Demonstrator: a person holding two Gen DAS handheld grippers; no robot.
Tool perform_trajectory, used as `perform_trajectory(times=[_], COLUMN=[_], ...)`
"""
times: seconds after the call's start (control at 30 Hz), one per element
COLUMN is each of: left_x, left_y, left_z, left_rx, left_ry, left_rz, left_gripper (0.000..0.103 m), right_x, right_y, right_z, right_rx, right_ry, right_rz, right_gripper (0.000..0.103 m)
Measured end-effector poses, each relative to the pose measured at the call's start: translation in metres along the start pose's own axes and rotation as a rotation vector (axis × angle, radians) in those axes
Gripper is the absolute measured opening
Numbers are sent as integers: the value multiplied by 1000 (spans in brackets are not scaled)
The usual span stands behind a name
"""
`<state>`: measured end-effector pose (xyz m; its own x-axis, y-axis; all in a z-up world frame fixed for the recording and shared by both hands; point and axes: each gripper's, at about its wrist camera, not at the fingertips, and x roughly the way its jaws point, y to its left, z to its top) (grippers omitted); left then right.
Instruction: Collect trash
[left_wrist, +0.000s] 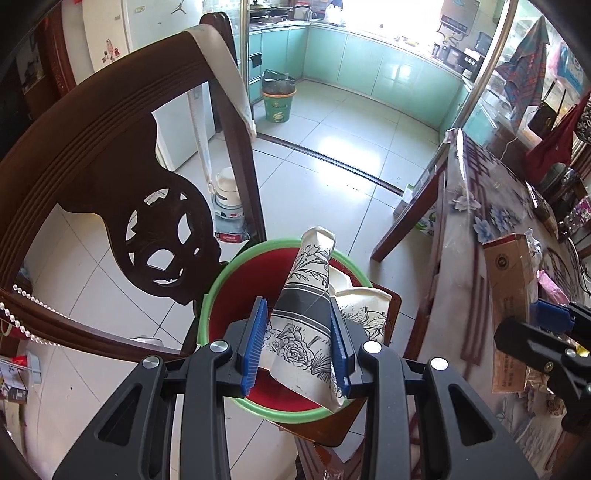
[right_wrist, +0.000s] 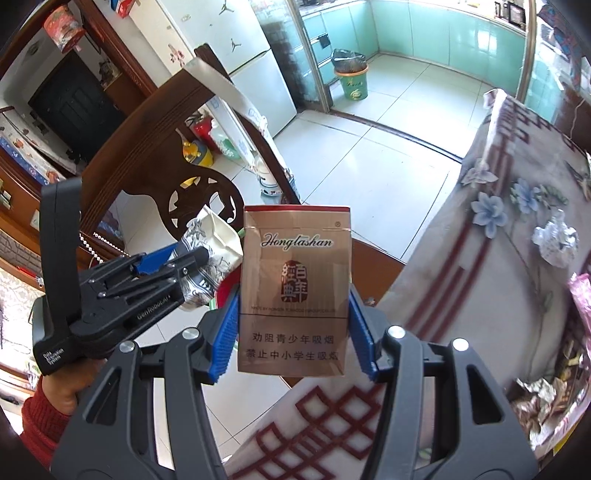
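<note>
Left tongs (left_wrist: 299, 339) clamped on a crushed paper cup (left_wrist: 306, 306) with flower print, held over the red bin (left_wrist: 236, 280) with green rim; a second crushed cup (left_wrist: 364, 306) lies inside the bin. Bin sits on a wooden chair (left_wrist: 110, 177). Right tongs (right_wrist: 293, 332) clamped on a gold cigarette pack (right_wrist: 295, 280), held upright near the bench (right_wrist: 498, 258) edge, beside the left tongs. Crumpled foil (right_wrist: 556, 240) lies on the bench cloth.
</note>
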<state>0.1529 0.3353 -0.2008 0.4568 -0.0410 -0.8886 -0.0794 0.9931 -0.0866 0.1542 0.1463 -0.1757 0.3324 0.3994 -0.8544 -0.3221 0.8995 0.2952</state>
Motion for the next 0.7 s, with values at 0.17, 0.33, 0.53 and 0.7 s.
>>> perform_trajectory(times=[0.17, 0.33, 0.53, 0.7], left_x=[15, 25, 32, 34], left_y=[2, 3, 8, 13], left_z=[4, 7, 13, 14], left_rx=[13, 19, 20, 17], left_ry=[27, 39, 42, 44], left_rz=[16, 22, 39, 48], left_gripper=[30, 30, 30, 30], right_x=[9, 15, 25, 30], right_y=[5, 9, 21, 28], right_z=[4, 8, 13, 11], right_rx=[-21, -31, -78, -114], right_ry=[10, 13, 19, 26], right_rz=[17, 50, 77, 108], right_gripper=[52, 52, 52, 53])
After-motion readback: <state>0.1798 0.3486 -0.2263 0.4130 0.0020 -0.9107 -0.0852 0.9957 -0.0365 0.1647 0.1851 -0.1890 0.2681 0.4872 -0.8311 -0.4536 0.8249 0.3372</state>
